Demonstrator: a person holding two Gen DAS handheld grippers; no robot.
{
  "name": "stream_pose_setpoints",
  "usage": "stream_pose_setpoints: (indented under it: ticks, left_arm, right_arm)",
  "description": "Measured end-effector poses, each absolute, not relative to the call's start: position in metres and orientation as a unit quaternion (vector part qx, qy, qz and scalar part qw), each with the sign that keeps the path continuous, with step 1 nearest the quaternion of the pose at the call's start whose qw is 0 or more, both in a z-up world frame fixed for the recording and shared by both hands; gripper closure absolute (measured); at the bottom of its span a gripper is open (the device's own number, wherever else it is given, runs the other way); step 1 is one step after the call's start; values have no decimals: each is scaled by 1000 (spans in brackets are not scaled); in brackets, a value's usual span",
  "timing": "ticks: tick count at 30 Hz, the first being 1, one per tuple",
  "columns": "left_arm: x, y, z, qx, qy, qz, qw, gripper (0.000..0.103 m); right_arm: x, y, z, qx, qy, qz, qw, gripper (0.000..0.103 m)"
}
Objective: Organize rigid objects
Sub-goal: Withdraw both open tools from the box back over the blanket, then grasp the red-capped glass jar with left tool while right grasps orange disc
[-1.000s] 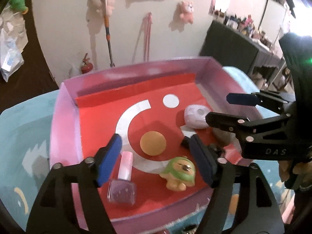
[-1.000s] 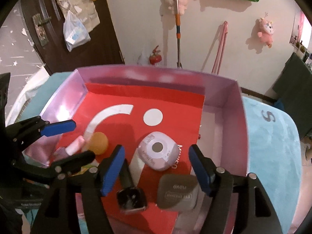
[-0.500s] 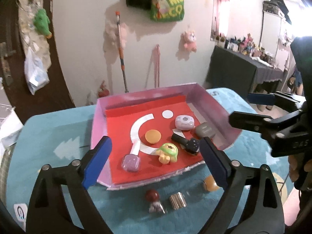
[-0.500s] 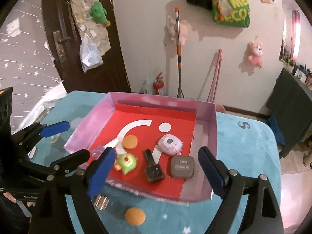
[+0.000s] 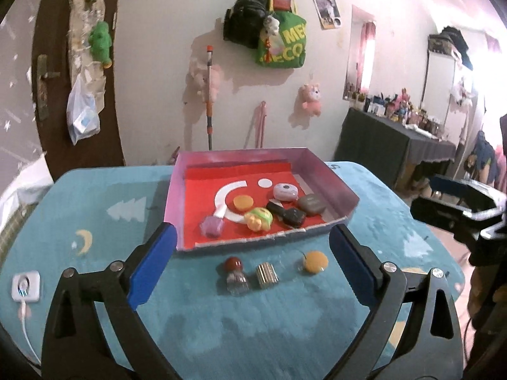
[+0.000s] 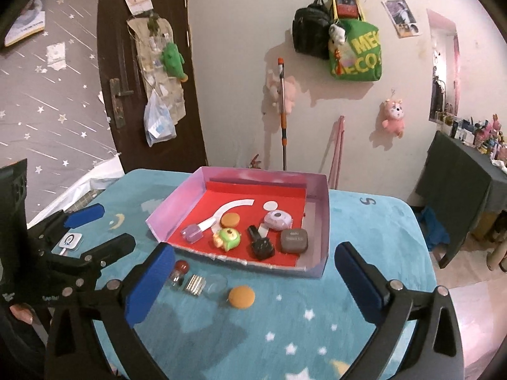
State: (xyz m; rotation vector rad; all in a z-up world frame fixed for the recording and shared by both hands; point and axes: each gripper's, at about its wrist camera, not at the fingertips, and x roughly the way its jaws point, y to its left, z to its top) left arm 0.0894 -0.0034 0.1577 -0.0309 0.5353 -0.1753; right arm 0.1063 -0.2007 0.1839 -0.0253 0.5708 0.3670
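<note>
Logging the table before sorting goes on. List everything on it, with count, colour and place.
tray: 1, pink walls, red floor, table centre
nail polish bottles: 2, lilac and black, in tray
round pads: 2, orange, one in tray, one on cloth
frog toy: 1, green-yellow, in tray
cases: 2, grey and lilac, tray right
small jar: 1, clear, red cap, before tray
ribbed cylinder: 1, silver, beside jar
left claw: open, empty
right claw: open, empty

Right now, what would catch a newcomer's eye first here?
The tray with its bright red floor, mid-table on the teal cloth, holding six small things including a green toy. In front of it sit an orange disc, a red-capped bottle and a ribbed metal piece. Both grippers, left gripper and right gripper, frame it, jaws wide and empty.
</note>
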Motion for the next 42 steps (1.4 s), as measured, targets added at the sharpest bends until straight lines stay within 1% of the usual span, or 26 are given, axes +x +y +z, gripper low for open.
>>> stream_pose_setpoints:
  ticks: [9,18,24,32,42]
  left_arm:
    - [54,-5,117,-14,271,-67,960,4]
    - [47,-4,75,-8,293,-41,955,4]
    - [47,-9,54,2,313,-40,949,4]
    - [49,-9,36,-3,334,-42,942,4]
    - [52,-7,30,-9,341,-39,939,4]
  right_arm:
    - [64,-203,131,-18,279,149,949,0]
    - [59,-200,75,-12,300,126,946,0]
    - [60,-201,50,-4,322,121,939,0]
    - [63,-205,31,2,341,114,933,0]
    - [64,-209,21,4,348,106,932,0]
